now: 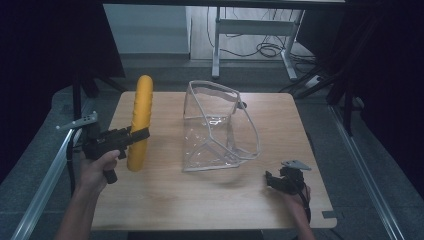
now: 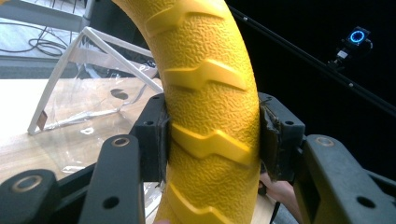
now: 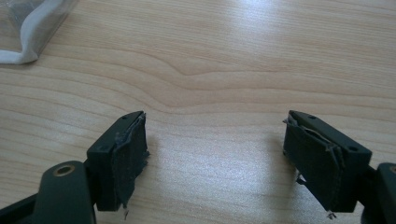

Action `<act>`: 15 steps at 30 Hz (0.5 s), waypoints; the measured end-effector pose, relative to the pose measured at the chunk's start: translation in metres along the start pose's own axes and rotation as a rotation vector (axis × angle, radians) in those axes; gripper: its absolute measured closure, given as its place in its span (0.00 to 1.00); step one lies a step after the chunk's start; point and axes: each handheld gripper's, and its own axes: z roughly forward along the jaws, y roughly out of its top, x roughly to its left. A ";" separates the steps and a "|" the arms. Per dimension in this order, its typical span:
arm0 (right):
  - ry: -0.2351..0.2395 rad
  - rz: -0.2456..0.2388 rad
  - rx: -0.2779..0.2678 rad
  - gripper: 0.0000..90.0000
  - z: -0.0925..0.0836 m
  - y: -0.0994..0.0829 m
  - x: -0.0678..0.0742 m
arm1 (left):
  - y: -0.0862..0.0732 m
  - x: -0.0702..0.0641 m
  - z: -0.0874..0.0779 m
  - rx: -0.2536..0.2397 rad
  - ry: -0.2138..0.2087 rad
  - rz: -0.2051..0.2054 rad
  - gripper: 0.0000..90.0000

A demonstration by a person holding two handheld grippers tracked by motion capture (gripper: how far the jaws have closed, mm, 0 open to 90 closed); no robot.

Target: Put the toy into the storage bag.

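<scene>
A yellow ring point(image 1: 140, 120) with a ribbed, textured surface stands upright on edge above the left side of the wooden table point(image 1: 200, 200). My left gripper point(image 1: 136, 136) is shut on the ring's near part; in the left gripper view both pads point(image 2: 275, 140) press the yellow ring point(image 2: 210, 116) from either side. A clear plastic bag with a white frame point(image 1: 217, 125) sits open at the table's middle, to the right of the ring. My right gripper point(image 1: 272, 181) rests low near the front right of the table, its jaws open over bare wood point(image 3: 215, 154).
A corner of the clear bag point(image 3: 28, 28) lies at the top left of the right gripper view. Metal rails point(image 1: 45, 185) run along both sides of the table. Desk legs and cables point(image 1: 265, 47) stand on the floor beyond the far edge.
</scene>
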 end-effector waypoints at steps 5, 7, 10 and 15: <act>0.001 0.001 0.001 0.24 0.000 0.000 0.000 | 0.001 -0.006 0.007 -0.030 0.017 0.008 0.57; 0.001 0.002 0.001 0.24 0.000 0.000 0.000 | 0.002 -0.009 0.010 -0.049 0.031 0.019 0.57; 0.000 0.005 0.003 0.24 0.000 0.000 0.000 | 0.002 -0.014 0.017 -0.057 0.041 0.040 0.57; 0.000 0.006 0.003 0.24 0.000 0.000 0.000 | 0.004 -0.014 0.024 -0.073 -0.006 -0.002 0.57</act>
